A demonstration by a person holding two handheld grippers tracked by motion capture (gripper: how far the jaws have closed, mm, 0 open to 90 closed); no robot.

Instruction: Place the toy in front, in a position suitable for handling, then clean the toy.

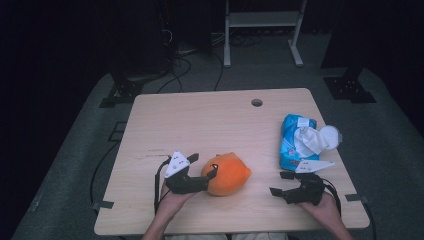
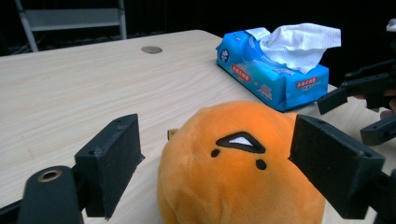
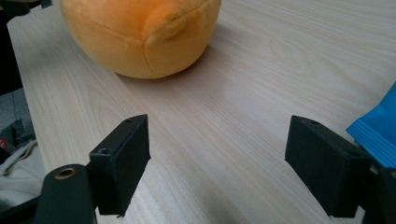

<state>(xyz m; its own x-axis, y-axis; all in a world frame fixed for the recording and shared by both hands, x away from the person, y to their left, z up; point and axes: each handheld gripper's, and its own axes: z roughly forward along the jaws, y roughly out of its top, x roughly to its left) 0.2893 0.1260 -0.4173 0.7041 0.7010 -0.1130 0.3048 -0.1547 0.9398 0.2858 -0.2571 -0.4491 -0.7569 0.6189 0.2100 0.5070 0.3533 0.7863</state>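
Fingers (image 2: 112, 163) of my left gripper (image 1: 204, 171) stand wide around the orange plush toy (image 2: 238, 163) near the worktop's (image 1: 200, 120) front edge; soft, light, best squeezed mid-body.

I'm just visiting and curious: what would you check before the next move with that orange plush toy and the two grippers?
1. Left gripper open around the orange plush toy: ok, jaws stand on either side.
2. Pads pressing the toy: not ok, a gap shows at the left pad; right pad cannot tell.
3. Toy resting on the table: ok.
4. Right gripper open and holding nothing: ok.
5. Tissue pack apart from the toy: ok.
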